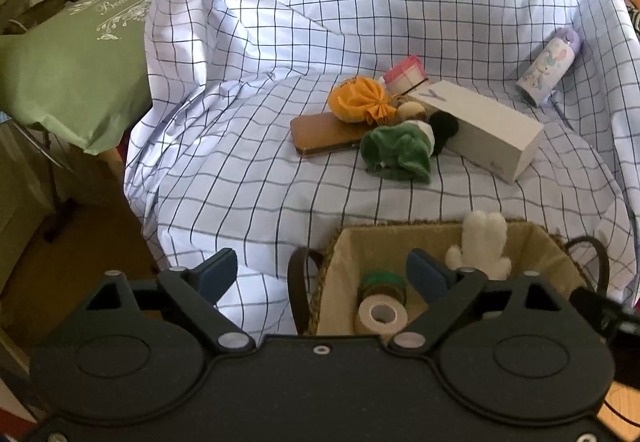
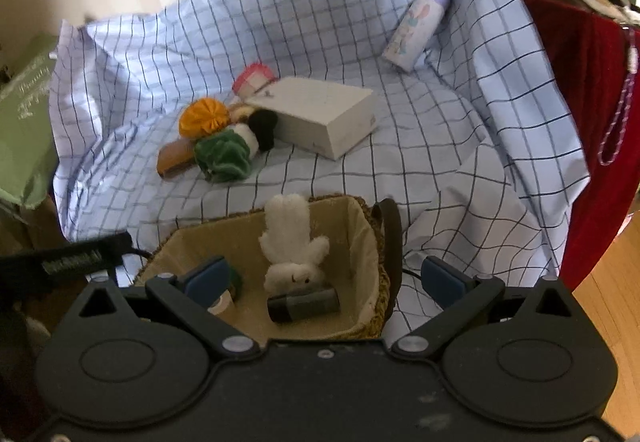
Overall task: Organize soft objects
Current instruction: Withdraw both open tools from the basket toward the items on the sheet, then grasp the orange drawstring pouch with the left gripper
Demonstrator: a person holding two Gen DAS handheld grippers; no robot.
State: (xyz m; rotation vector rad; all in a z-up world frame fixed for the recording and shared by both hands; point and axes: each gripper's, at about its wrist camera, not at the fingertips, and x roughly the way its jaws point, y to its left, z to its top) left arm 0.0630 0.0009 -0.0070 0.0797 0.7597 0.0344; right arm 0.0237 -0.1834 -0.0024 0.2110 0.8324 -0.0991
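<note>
Both sets of jaws stand wide open, holding nothing. Only the right view shows the dark tube [image 2: 303, 307] under the white plush toy [image 2: 293, 247] in the basket [image 2: 374, 242].

Crisp checked cotton sheet [image 1: 280, 178], woven straw basket [image 2: 382, 282] with cloth lining, fluffy white plush toy [image 2: 290, 242], matt cardboard box [image 1: 484, 126], glossy wooden board [image 1: 320, 132]

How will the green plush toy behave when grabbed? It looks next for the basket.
The green plush toy looks crumpled and folded, so it will probably squash and flop. It seems light. It touches a black pompom, which may get dragged along.
</note>
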